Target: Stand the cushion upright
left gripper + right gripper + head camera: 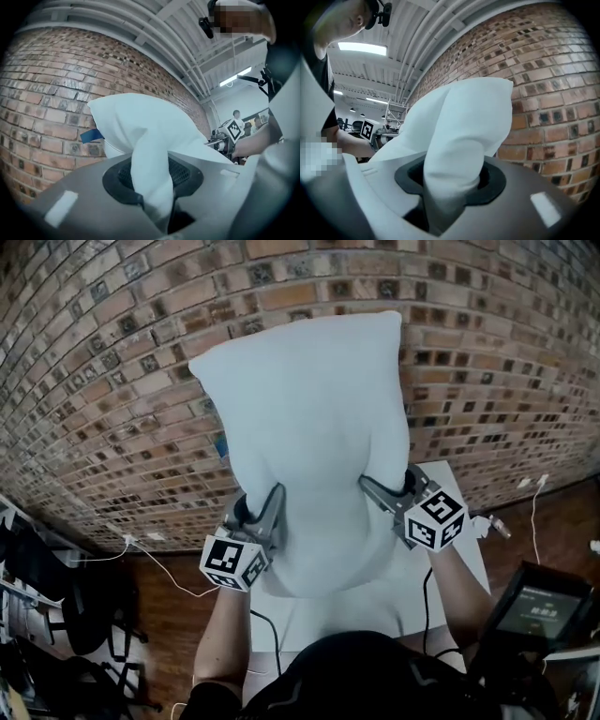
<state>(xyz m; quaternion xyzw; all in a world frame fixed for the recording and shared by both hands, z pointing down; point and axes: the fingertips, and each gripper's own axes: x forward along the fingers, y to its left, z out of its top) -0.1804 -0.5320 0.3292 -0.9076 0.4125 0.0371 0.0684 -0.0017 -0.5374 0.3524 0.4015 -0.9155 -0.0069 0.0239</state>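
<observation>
A white cushion (pixel 314 446) stands tall in front of the brick wall (pixel 112 371), lifted off the white table (pixel 375 610). My left gripper (pixel 272 512) is shut on a fold of the cushion's left edge (pixel 152 173). My right gripper (pixel 380 491) is shut on a fold of its right edge (pixel 450 178). In the left gripper view the cushion (pixel 140 126) rises against the bricks, and the right gripper's marker cube (pixel 233 130) shows beyond it. In the right gripper view the cushion (pixel 459 122) bulges upward, with the left gripper's marker cube (pixel 369 130) behind it.
A blue tag (pixel 91 136) sticks out at the cushion's edge by the wall. White cables (pixel 159 563) trail over the wooden floor at the left. A dark screen device (pixel 534 601) sits at the right. Black chairs (pixel 56 615) stand at the far left.
</observation>
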